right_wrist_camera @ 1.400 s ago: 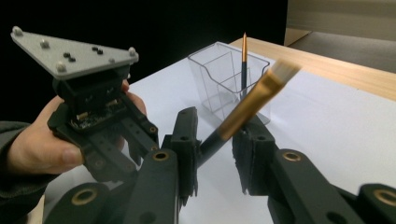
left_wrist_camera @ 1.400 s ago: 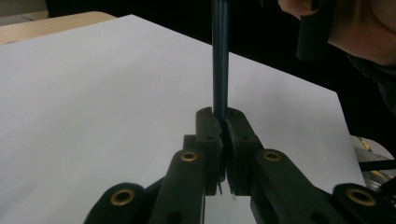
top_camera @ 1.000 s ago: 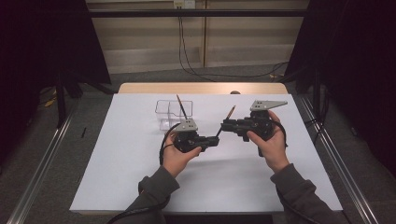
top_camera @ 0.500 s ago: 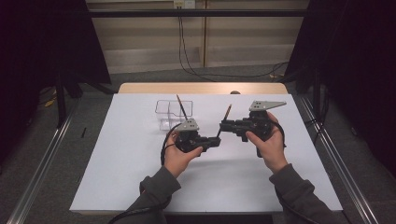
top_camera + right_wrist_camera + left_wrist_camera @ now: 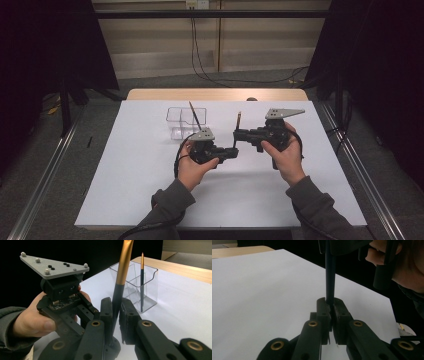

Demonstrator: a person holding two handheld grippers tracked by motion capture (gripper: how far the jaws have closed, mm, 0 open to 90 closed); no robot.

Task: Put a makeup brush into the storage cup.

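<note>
White paper covers the desk (image 5: 125,190). Above its centre a slim brush (image 5: 119,287), black shaft and gold ferrule, stands upright, pinched by both left gripper (image 5: 234,153) and right gripper (image 5: 236,134), whose fingers have just closed. At 11 o'clock, a clear holder (image 5: 180,120) keeps another brush (image 5: 194,115).

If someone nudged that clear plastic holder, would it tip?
Probably slides first: the clear holder looks thin-walled and light, sitting flat on the white table. The tall brush leaning inside might rattle or shift, raising its tipping risk slightly.
</note>
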